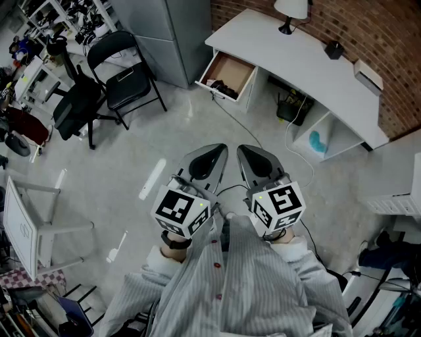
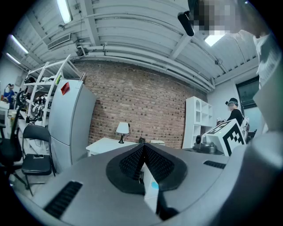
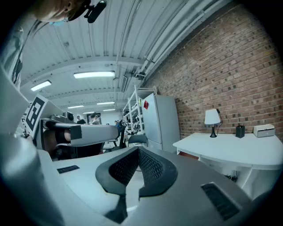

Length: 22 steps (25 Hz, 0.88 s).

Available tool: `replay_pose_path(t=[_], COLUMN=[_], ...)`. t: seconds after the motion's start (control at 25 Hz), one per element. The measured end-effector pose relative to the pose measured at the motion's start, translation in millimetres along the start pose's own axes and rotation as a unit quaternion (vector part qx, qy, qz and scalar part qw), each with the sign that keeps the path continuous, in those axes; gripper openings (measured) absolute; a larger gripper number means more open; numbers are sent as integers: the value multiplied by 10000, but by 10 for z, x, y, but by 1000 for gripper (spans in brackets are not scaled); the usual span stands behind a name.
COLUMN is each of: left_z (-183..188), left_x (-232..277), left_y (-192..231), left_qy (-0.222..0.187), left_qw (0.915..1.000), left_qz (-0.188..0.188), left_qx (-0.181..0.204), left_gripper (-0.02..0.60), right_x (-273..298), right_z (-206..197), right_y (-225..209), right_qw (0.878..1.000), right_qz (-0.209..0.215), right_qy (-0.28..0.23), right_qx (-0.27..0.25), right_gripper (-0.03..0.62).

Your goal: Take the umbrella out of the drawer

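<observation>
The white desk (image 1: 299,62) stands far ahead by the brick wall, and its drawer (image 1: 231,71) is pulled open. A dark thing (image 1: 222,86) lies at the drawer's front edge; I cannot tell whether it is the umbrella. My left gripper (image 1: 209,160) and right gripper (image 1: 253,160) are side by side close to my chest, pointing toward the desk and well short of it. In the left gripper view the left gripper (image 2: 142,150) is shut with nothing in it. In the right gripper view the right gripper (image 3: 138,152) is also shut and empty.
A black folding chair (image 1: 126,71) and a grey cabinet (image 1: 172,33) stand left of the desk. A lamp (image 1: 290,10) and small boxes sit on the desk. A cable (image 1: 245,126) trails over the floor. A white frame (image 1: 26,227) is at my left. Another person (image 2: 234,115) stands off to the right.
</observation>
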<state>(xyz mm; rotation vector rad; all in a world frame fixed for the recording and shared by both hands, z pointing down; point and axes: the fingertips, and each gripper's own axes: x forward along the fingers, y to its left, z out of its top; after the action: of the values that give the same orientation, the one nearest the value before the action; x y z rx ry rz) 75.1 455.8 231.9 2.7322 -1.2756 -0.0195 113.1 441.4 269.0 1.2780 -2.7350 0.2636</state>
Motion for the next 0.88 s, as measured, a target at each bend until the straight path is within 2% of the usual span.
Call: replay_pose_path(t=[0.64,0.88], left_z=[-90,-103], left_x=[-48,-12], left_y=[-390,-366], left_qy=[-3,39], left_qw=[9999,9998], left_qz=[65,132], left_qx=[95,109], left_gripper=[9,8], right_x=[-375,-388], right_z=[-117,-149], right_y=[-41,-127], right_qw=[9999,10000], right_qz=[21,-21], right_qy=[-41,-41], right_qx=[-111,-45], right_gripper=[35,35])
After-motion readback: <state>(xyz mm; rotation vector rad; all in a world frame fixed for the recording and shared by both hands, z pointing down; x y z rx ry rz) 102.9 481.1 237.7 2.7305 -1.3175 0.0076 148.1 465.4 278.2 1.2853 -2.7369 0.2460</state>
